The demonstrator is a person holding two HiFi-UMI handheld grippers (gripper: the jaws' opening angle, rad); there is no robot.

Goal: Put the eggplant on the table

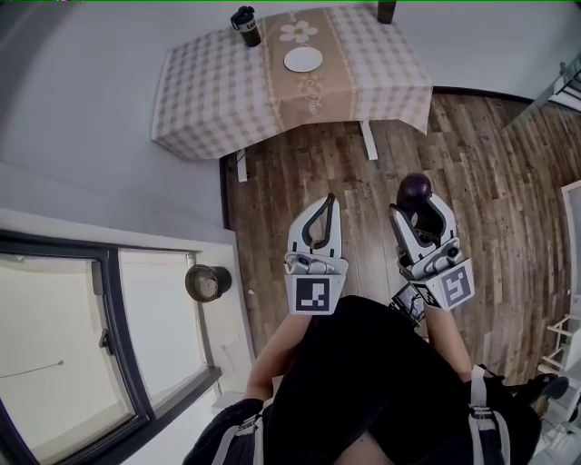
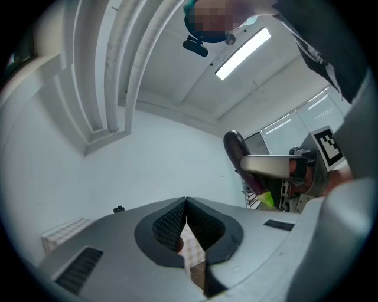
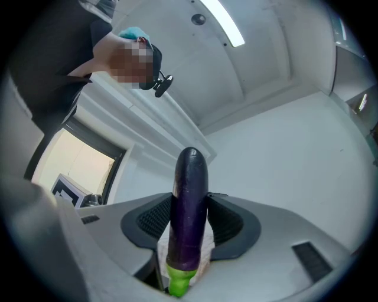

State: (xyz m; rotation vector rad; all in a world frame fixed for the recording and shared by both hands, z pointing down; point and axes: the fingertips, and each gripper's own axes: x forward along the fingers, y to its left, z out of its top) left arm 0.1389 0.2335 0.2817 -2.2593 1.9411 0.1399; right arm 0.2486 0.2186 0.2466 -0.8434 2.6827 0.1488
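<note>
Holding the eggplant (image 3: 189, 218) in the R gripper (image 1: 420, 207): pads are clamped on its lower half, green stem end poking out below them, dark rounded tip standing well above. It sits upright, out in front of me over the floor (image 1: 508, 182), not at the table (image 1: 209, 100) yet.

L gripper (image 1: 328, 198) is beside it, fingers pressed together w/ nothing between them.

Handling, my guess: light, firm-ish, but the skin is glossy so prob a bit slippery. Pads bite low, so most of the length is above the grip and it could tip or pivot if I swing fast. Mid-body would be the better hold; the stem end is too narrow. Squeezing harder risks a bruise, so I'd rather go slow than clamp more. When it goes down, lay it on its side, since it'll roll or topple if stood on end.

Surroundings: wood planks under me, window (image 1: 54, 336) at my left w/ a white sill (image 1: 213, 318) and a small round pot (image 1: 208, 282) on it. Table is well ahead, checked cloth w/ a tan runner down the middle. White plate (image 1: 303, 60) sits on the runner, dark cup (image 1: 245, 25) near the far left corner. Lots of bare cloth either side of the plate. Metal rack (image 1: 567, 86) at far right.
</note>
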